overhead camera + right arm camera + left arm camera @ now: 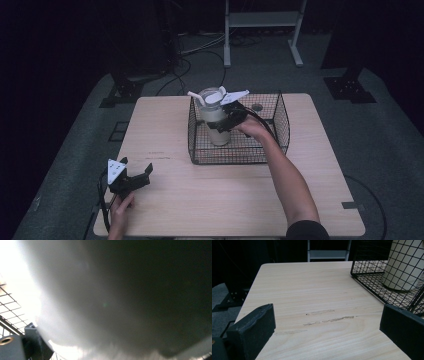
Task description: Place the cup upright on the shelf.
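Tumbler (216, 117) upright in wire basket (280, 107) — right gripper (227, 119) clenched on it — left gripper (136, 172) released, spread over table (220, 195).

White tumbler (217, 119) with a bent straw (196, 96) stands upright inside a black wire basket (280, 120) on the table

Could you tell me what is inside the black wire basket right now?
A white tumbler with a straw stands upright in the wire basket, the right claw against it. A small round object lies behind. The tumbler's contents are hidden.
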`<state>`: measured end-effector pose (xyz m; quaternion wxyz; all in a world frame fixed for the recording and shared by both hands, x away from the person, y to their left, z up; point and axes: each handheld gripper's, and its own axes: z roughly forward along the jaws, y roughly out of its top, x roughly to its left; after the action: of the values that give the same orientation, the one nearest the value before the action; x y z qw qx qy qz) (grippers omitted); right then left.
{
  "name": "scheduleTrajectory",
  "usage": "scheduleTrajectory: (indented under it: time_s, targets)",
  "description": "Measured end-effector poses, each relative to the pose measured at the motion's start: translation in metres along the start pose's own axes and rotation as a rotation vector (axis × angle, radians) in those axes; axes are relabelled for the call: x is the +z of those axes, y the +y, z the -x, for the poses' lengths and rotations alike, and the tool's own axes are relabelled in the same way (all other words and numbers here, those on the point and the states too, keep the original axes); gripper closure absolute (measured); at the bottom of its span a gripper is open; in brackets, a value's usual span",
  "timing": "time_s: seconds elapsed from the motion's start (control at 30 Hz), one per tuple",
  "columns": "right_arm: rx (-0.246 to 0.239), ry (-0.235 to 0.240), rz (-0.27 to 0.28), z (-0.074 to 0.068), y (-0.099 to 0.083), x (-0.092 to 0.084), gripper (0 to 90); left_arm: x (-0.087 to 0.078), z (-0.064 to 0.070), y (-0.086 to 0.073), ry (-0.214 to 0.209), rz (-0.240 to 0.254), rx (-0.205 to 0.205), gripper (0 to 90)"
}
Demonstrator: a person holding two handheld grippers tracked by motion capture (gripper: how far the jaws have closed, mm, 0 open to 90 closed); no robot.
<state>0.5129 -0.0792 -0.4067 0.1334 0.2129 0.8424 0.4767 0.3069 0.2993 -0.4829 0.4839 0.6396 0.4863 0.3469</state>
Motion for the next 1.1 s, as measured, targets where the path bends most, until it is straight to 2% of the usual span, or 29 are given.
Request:
scheduleTrajectory:
  time_s: [0.3,0.7,1.1]
  targets:
    - [-0.023,-0.020,-0.026,0.000,-0.003,-0.009,4.6,0.000,0.000,0.000,0.001,-0.001,0.003,0.0]
    - [-0.011,-0.034,-0.027,0.003,-0.013,-0.019,5.3,0.001,0.001,0.000,0.004,-0.007,0.005,0.0]
    - [-0.038,-0.052,-0.072,0.000,-0.013,-0.030,5.4,0.001,0.000,0.000,0.001,-0.008,0.002,0.0]
